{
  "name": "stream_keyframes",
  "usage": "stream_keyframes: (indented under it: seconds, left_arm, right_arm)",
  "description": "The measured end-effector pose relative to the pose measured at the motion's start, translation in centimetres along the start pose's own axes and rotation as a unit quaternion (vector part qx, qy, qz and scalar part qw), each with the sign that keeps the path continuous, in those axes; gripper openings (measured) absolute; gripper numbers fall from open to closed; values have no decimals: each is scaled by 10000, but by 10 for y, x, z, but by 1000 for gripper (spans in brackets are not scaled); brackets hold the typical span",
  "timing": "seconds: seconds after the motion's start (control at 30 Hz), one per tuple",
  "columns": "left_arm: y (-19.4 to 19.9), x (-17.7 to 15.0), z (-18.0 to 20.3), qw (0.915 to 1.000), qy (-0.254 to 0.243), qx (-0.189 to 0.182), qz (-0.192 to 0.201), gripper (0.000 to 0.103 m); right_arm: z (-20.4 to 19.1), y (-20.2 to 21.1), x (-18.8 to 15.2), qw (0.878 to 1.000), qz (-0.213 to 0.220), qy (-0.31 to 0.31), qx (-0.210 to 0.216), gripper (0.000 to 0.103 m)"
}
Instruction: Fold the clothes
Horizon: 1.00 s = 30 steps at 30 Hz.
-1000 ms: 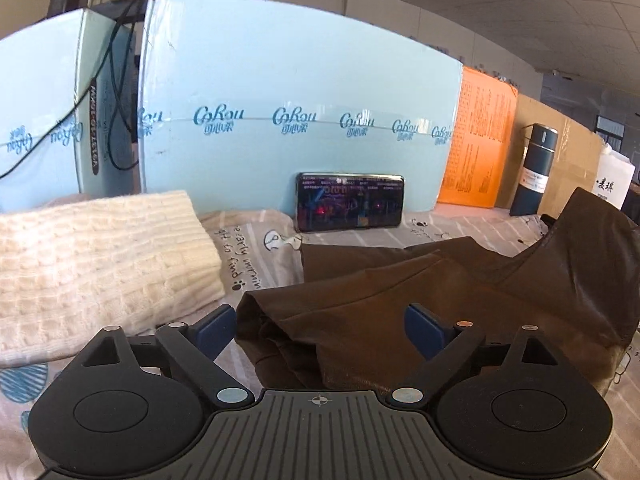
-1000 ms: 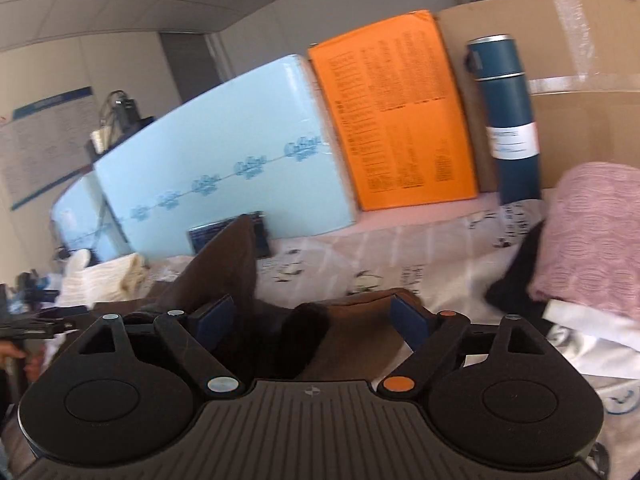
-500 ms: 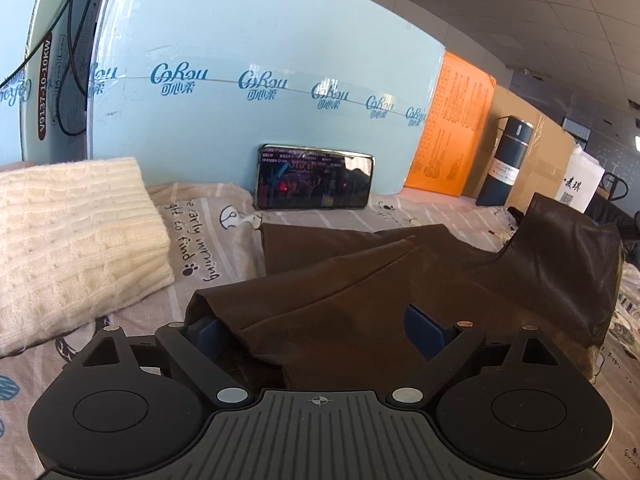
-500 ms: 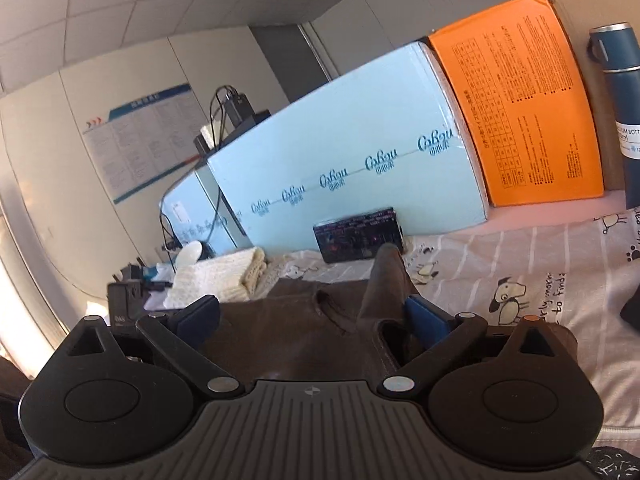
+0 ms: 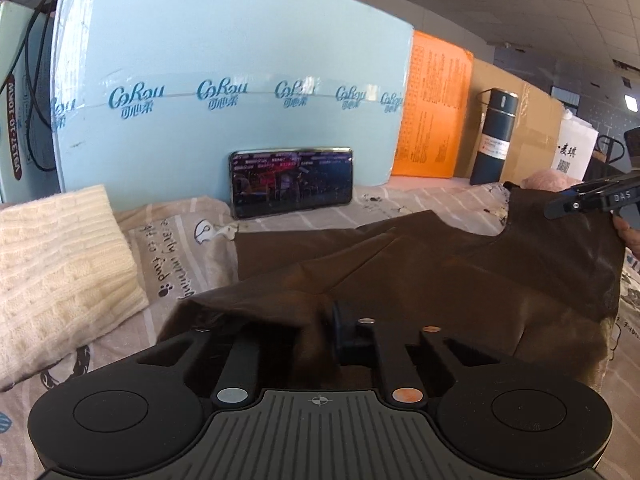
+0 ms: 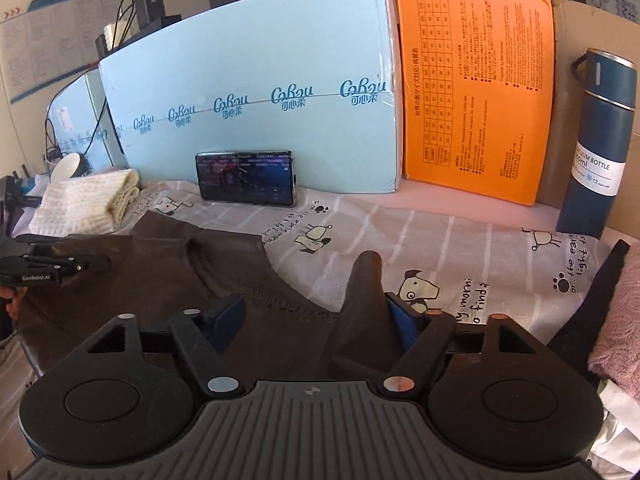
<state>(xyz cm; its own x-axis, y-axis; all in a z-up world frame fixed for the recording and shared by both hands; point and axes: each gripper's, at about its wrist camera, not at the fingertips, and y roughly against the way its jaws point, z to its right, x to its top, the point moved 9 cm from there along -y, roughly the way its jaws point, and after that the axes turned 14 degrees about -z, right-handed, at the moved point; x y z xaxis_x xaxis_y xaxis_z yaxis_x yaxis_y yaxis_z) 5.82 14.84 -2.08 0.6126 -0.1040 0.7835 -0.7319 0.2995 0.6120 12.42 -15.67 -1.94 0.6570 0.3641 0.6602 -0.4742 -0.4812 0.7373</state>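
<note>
Lying rumpled, dark brown garment (image 5: 420,264) bunches between both tongs.

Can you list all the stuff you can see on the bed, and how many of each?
Brown fabric garment: one, brown, spread mid-bed.
Cream cable-knit sweater: one, cream, folded, left.
Black smartphone: one, leaning on the blue box.
Light blue cardboard boxes: two, at the back.
Orange printed box: one, right of blue.
Dark blue vacuum bottle: one, upright, far right.
Pink fuzzy garment: one, right edge.
Patterned bedsheet: one, grey, underneath.
Left gripper: jaws closed on garment.
Right gripper: jaws apart around garment.
</note>
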Motion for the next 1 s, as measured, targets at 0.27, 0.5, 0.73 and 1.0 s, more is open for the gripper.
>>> stream_keyframes:
  seconds: [0.27, 0.5, 0.73, 1.0]
  left_arm:
    - [49, 22, 34, 9938, -323, -169, 1047, 2]
    - [120, 8, 68, 9758, -417, -782, 2000, 2]
    - [175, -43, 94, 9586, -573, -1605, 2281, 2]
    - [189, -101, 110, 9622, -741, -2299, 1260, 3]
  right_arm:
    - [-3, 53, -6, 9950, 974, 197, 48, 8]
    - [-6, 122, -57, 9772, 2116, -173, 46, 7]
    - [-3, 162, -118, 9615, 2669, -654, 31, 7]
    - [-6, 186, -176, 9496, 2886, -1152, 408, 21]
